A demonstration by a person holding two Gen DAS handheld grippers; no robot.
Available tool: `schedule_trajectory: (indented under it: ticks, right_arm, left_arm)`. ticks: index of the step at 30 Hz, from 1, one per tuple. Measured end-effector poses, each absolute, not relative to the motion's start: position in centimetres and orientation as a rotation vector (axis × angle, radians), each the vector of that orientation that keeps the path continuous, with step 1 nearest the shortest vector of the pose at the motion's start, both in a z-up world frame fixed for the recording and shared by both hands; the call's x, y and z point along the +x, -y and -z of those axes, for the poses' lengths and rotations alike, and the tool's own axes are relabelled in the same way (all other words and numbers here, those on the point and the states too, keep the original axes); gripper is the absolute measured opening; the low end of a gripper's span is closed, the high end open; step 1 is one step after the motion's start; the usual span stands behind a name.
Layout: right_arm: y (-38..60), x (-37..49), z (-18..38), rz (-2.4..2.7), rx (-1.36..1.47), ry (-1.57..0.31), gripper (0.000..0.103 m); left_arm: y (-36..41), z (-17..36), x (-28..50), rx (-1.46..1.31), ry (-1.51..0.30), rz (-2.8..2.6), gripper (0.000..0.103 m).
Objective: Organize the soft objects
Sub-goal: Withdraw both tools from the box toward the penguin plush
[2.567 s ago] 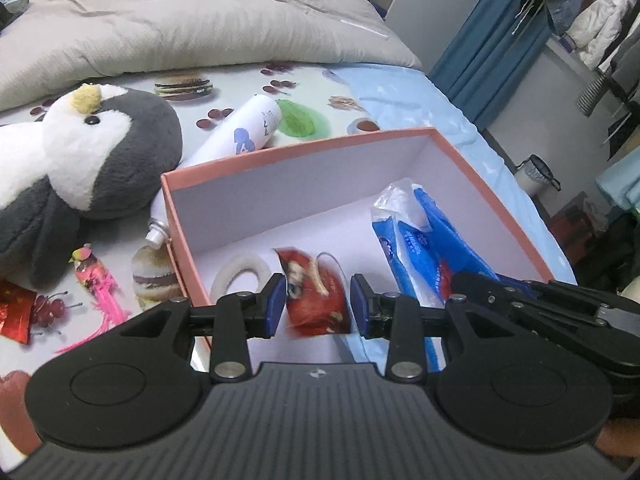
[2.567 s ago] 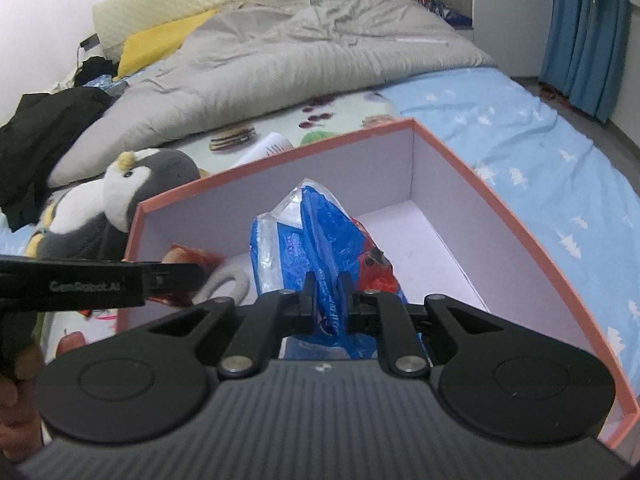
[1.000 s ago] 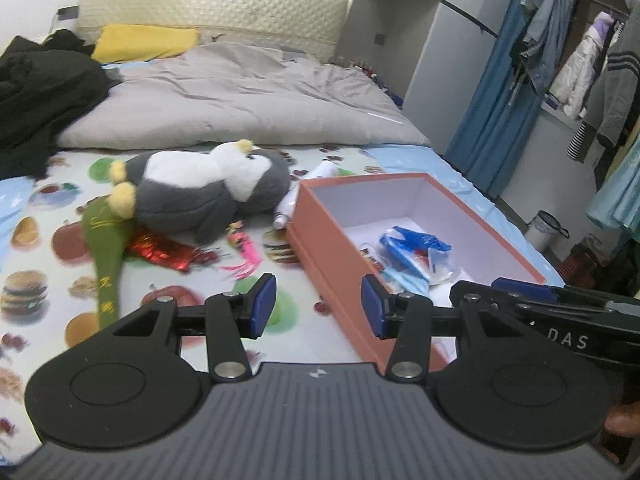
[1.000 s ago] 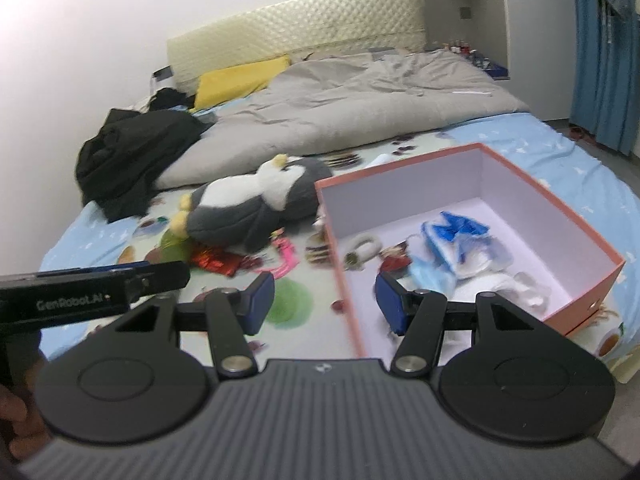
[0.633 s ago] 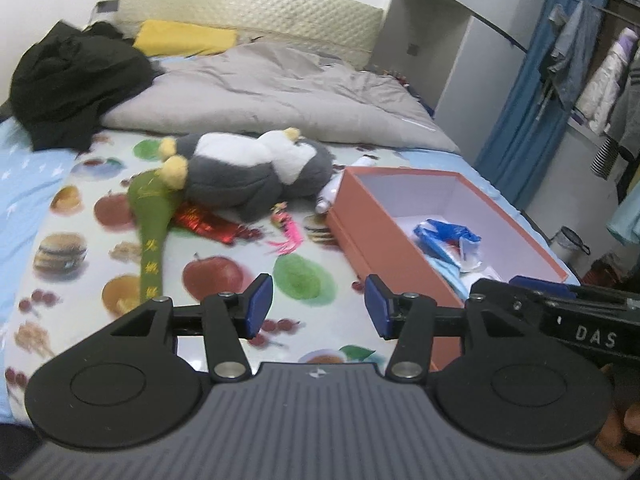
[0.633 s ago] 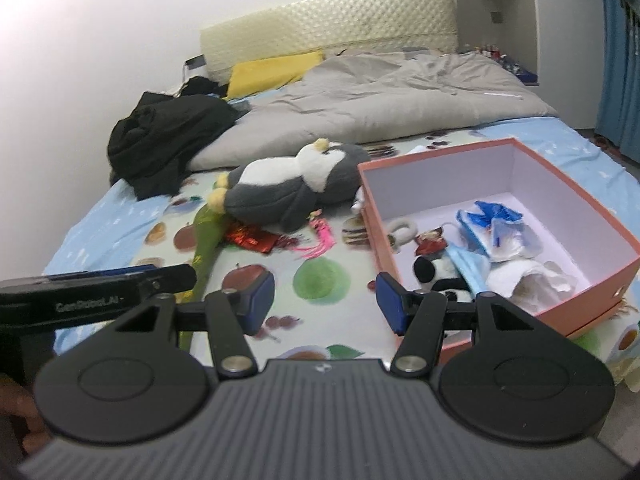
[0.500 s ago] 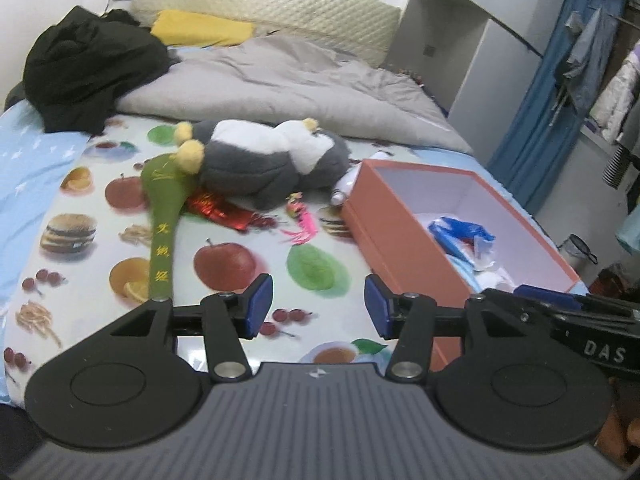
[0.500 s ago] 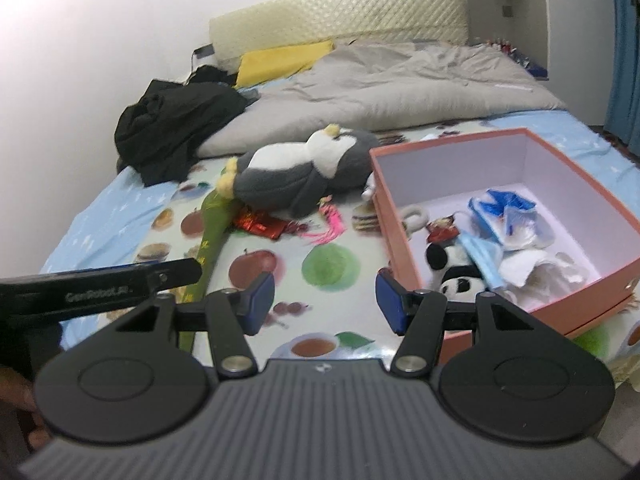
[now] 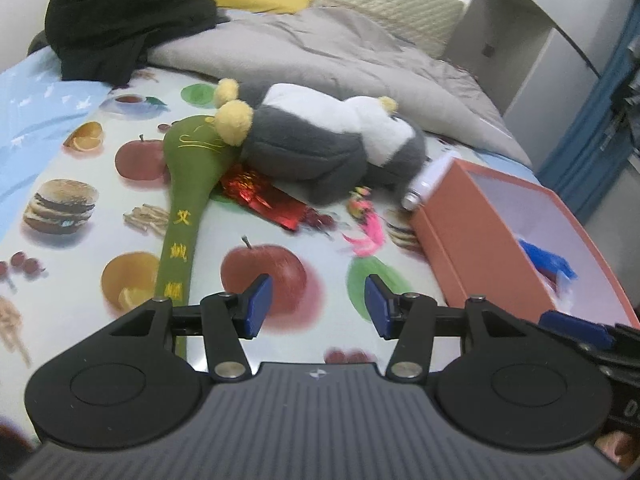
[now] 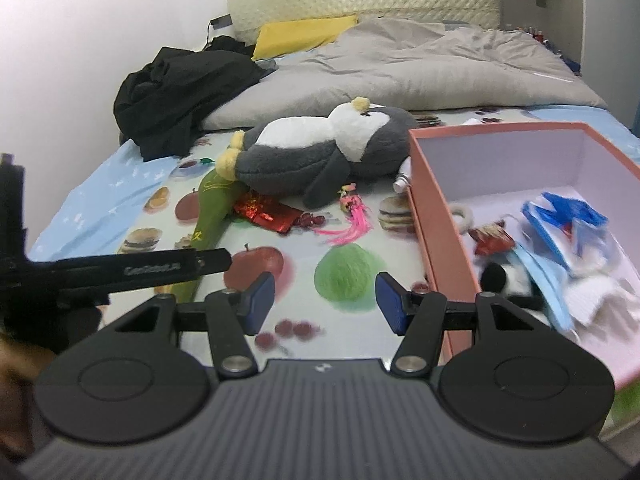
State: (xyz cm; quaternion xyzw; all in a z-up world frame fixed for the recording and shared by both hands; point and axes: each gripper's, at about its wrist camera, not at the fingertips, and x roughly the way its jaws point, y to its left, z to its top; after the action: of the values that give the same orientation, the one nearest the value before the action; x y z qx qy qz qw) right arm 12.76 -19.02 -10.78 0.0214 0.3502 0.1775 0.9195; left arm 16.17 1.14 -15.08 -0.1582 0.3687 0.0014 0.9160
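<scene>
The left gripper (image 9: 316, 306) is held with its jaws spread and nothing between them; the right gripper (image 10: 324, 303) is likewise spread and empty. Ahead of both, well apart from the fingers, the plush penguin (image 9: 320, 144) is seen lying on its side on the printed sheet (image 9: 64, 280), its long axis running across the view. A green padded mallet (image 9: 188, 196) is tucked under its feet. The box (image 10: 436, 216) stands just right of the penguin's head; open sheet lies between.
</scene>
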Motion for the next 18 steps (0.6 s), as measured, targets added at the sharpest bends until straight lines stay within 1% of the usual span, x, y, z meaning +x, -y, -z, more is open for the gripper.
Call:
schedule_trajectory:
  ticks: [9, 18]
  right_arm:
    - [16.8, 19.9, 12.9, -0.344, -0.004, -0.709, 0.058]
    - [14.6, 26.5, 16.0, -0.339, -0.016, -0.751, 0.057]
  left_arm:
    - [-3.1, 18.9, 24.2, -0.352, -0.787, -0.089, 0.057]
    - [-3.9, 22.5, 29.4, -0.404, -0.811, -0.178, 0.057]
